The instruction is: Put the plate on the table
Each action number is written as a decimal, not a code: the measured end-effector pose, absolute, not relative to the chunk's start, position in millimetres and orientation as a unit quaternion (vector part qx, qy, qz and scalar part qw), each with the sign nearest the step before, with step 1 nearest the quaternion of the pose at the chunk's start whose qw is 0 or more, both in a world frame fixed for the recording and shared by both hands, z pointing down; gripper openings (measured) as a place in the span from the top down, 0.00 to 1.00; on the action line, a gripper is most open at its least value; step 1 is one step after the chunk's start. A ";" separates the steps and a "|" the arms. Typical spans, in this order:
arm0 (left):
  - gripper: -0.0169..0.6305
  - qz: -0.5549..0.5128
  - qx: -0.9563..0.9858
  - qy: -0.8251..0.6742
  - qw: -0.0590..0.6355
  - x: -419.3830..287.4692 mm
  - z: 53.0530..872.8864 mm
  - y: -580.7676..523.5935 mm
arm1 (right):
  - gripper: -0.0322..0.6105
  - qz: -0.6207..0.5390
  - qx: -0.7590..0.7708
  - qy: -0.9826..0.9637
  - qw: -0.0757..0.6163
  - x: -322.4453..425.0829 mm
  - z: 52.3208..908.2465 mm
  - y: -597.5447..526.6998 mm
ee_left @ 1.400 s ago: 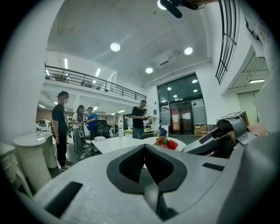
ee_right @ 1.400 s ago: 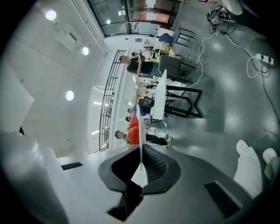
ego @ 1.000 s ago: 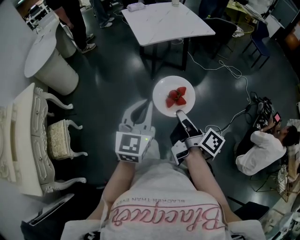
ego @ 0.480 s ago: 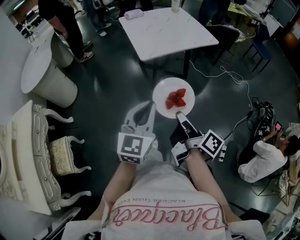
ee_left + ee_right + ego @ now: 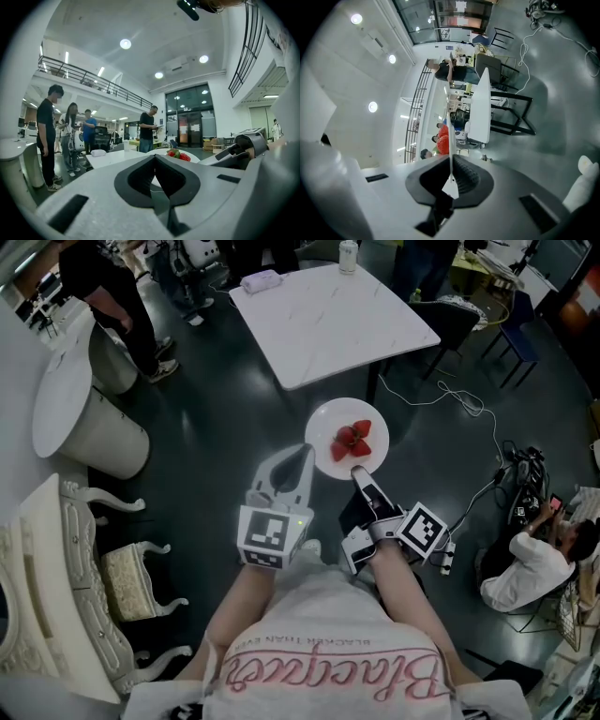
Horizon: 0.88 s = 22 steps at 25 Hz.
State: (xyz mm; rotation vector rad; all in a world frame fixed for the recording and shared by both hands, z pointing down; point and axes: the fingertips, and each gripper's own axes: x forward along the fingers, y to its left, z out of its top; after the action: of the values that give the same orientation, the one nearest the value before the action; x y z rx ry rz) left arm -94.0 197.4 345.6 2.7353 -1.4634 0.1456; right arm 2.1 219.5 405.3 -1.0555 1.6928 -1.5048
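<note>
While right gripper (image 5: 357,469) clamps the plate (image 5: 323,426) at its near rim, left gripper (image 5: 305,450) closed empty, table (image 5: 319,315) edge just ahead.

Round white plate (image 5: 324,424) bearing a few red strawberries (image 5: 352,438) at its middle, held level in the air above the dark floor. Near rim pinched between the closed jaws of the right gripper (image 5: 357,471). Just short of the near edge of the white, marble-patterned square table (image 5: 328,320) on dark legs, not touching it.
</note>
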 end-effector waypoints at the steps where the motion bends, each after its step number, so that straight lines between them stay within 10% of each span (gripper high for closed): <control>1: 0.97 0.046 0.883 -0.467 0.018 -93.7 345.9 191.5 | 0.93 -0.571 -0.403 0.642 0.315 0.4 407.0 214.4; 22: 0.97 0.044 0.886 -0.461 0.030 -83.1 362.7 86.8 | 0.93 -0.567 -0.408 0.647 0.306 10.5 418.7 105.7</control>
State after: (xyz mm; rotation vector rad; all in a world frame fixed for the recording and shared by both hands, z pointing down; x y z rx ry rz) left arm -83.1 86.8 362.7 2.7310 -1.4219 0.1343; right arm 10.5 105.7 418.7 -1.0799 1.7127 -1.5013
